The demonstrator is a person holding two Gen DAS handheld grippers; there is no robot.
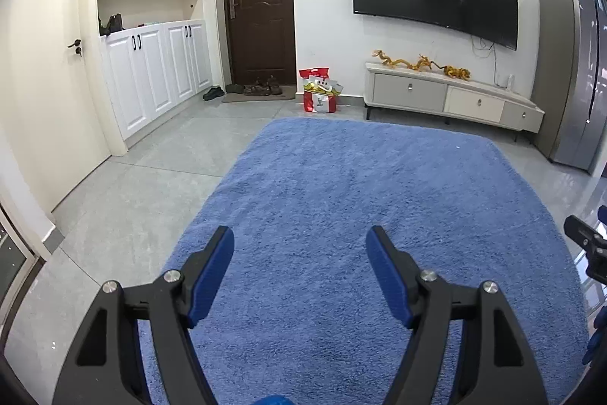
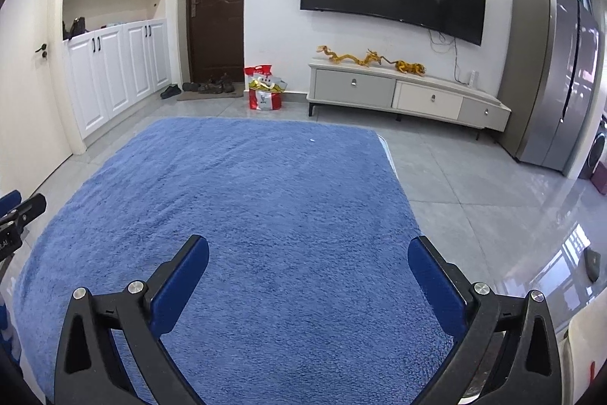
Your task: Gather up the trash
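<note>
My left gripper hangs open over a blue shaggy rug, with nothing between its blue pads. Over the same rug, further right, my right gripper is open wider and also empty. A tiny white scrap lies near the rug's far edge, and the right wrist view shows this scrap too. Beyond the rug, a red and white bag stuffed with yellow and white packaging stands on the floor by the wall; the right wrist view shows the bag as well.
A low TV cabinet with golden dragon figures stands under a wall TV. A grey fridge is at the right, white cupboards at the left. Shoes lie before a brown door. A dark flat object rests on the tiles at right.
</note>
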